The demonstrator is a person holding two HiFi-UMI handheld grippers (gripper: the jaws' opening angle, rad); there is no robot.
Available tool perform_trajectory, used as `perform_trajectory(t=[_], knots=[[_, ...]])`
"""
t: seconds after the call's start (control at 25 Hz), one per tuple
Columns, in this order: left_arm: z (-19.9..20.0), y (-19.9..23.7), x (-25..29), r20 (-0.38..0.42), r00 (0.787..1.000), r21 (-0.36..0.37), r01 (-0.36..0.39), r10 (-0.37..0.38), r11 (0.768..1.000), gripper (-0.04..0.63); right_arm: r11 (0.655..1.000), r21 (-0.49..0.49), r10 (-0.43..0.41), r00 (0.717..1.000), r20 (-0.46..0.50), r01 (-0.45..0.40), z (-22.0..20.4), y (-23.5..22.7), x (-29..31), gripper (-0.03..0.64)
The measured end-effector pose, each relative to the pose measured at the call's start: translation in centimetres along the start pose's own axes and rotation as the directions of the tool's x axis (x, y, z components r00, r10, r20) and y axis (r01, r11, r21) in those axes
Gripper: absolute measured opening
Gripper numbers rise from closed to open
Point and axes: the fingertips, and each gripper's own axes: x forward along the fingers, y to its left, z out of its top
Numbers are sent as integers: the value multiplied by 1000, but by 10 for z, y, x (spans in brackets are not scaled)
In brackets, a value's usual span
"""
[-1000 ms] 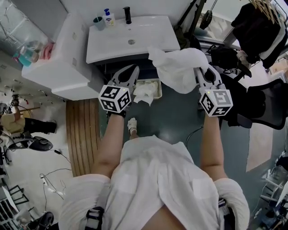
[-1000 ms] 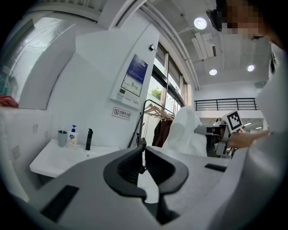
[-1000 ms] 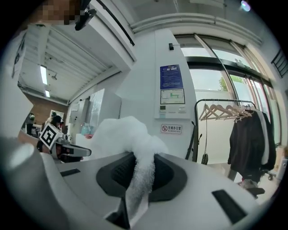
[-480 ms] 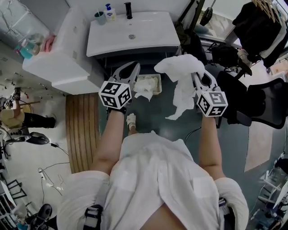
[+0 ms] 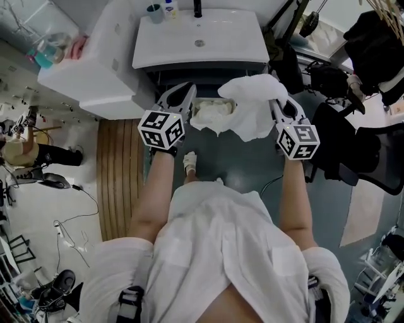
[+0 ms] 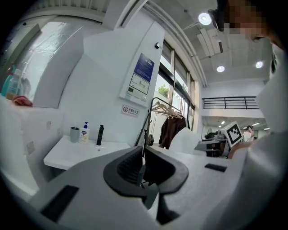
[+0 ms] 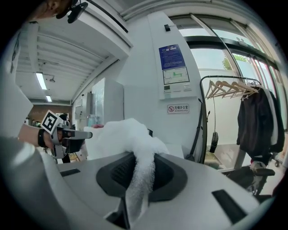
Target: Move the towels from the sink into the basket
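Note:
In the head view a white towel [image 5: 252, 104] hangs bunched from my right gripper [image 5: 278, 105], which is shut on it; the right gripper view shows the towel [image 7: 130, 143] pinched between the pads of that gripper [image 7: 140, 168]. The cloth hangs in front of the white sink [image 5: 199, 44] and partly over the basket [image 5: 201, 102] on the floor, where another white towel [image 5: 211, 112] lies. My left gripper [image 5: 184, 91] is held beside the basket's left edge, jaws shut and empty, as the left gripper view [image 6: 143, 164] confirms. The sink basin looks bare.
A cup [image 5: 154, 12], a soap bottle [image 5: 169, 7] and a black tap [image 5: 197, 7] stand at the sink's back. A white cabinet [image 5: 95, 69] adjoins on the left, with a wooden mat [image 5: 120, 170] on the floor. A black chair [image 5: 372, 158] is at the right.
The towel in the right gripper has swung left from hanging down beside the basket to bunching over its right part. The left gripper has kept its place and stayed shut.

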Motion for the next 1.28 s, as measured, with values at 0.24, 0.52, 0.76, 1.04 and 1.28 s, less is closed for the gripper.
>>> perform_trajectory(t=[0.24,0.52,0.76,1.04,1.28], knots=[[-1,42,5,-16,999,-16,-33,32,999,25,998,-10,65,996,-52,-66,-12,14,64,83],[3,100,22,-40,998,-28,-58,56,998,25,982,-68,165,980,-115,-173,-23,26,154,83],[6,151,43,-64,996,-37,-69,66,997,25,966,-57,242,957,-162,-254,-35,33,212,83],[9,186,69,-84,995,-37,-51,47,998,25,987,38,158,935,-319,-154,-87,10,257,155],[5,199,83,-99,995,-40,-23,19,999,25,992,119,59,971,-232,-32,-64,-18,272,147]])
